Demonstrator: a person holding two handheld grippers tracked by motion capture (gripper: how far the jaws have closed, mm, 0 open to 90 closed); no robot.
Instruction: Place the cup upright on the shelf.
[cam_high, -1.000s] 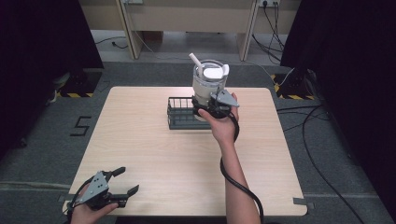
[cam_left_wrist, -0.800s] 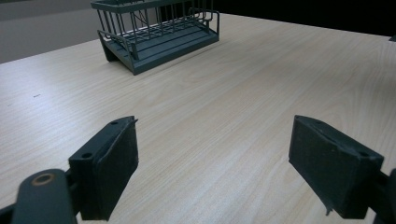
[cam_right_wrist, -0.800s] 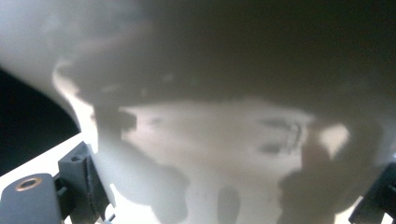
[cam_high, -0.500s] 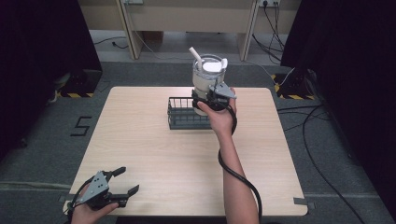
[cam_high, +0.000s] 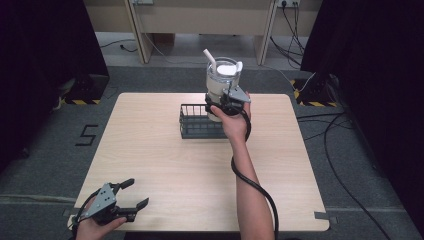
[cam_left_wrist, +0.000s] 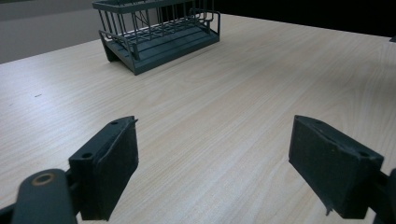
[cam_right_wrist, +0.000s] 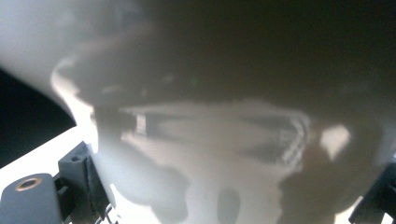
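my right gripper (cam_high: 226, 102) clamps a clear cup with a white straw (cam_high: 222, 80), held aloft above the dark wire basket (cam_high: 196, 121) at the far middle of the table (cam_high: 165, 165); my left gripper (cam_high: 127, 195) rests agape at the near-left corner.

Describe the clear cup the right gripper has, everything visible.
The cup is a clear tumbler, pale and milky in its lower part, with a white straw leaning out to the upper left and a white rounded piece at the rim. It stands upright, lifted above the dark wire basket at the table's far side. The right gripper clamps its lower body, fingers on either side. In the right gripper view its glossy wall sits close and blurred. Contents cannot be told.
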